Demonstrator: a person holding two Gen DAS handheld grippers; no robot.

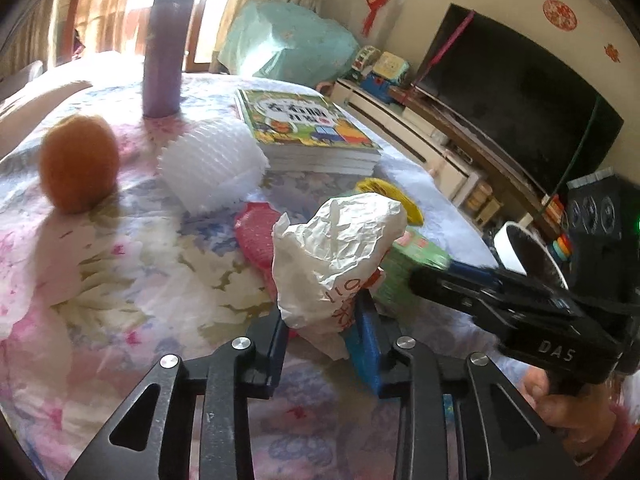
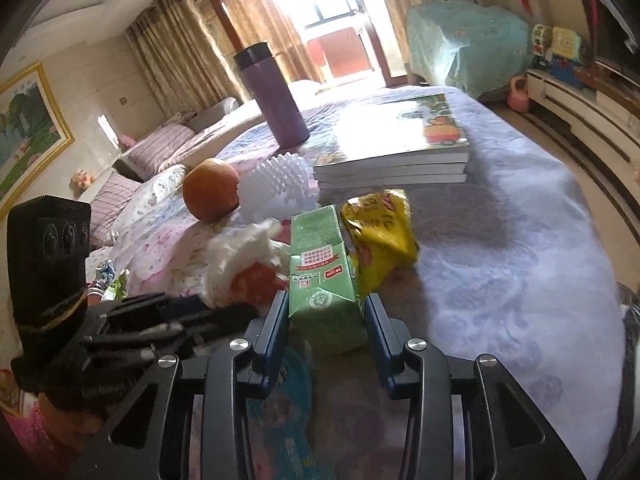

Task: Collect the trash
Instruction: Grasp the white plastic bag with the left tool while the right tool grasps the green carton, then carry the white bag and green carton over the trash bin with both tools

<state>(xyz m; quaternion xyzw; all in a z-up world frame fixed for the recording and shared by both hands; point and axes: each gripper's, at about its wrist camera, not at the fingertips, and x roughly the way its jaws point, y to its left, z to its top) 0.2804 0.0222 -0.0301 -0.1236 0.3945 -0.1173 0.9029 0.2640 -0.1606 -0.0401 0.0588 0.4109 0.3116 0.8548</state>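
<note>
My left gripper (image 1: 322, 322) is shut on a crumpled white plastic bag (image 1: 340, 252) with red print, held over the floral bedspread. My right gripper (image 2: 326, 316) is shut on a green drink carton (image 2: 322, 276); this carton also shows in the left wrist view (image 1: 416, 260), with the right gripper's black body beside it. A yellow snack wrapper (image 2: 380, 232) lies just behind the carton. A red mesh piece (image 1: 256, 236) lies under the white bag. A white foam fruit net (image 1: 212, 160) sits next to an orange (image 1: 78, 164).
A purple thermos (image 2: 276, 100) stands at the back. A stack of picture books (image 2: 400, 148) lies on the bed (image 2: 520, 240). A TV (image 1: 516, 92) and a low cabinet with toys stand to the right. A white bin rim (image 1: 516, 248) shows beyond the bed edge.
</note>
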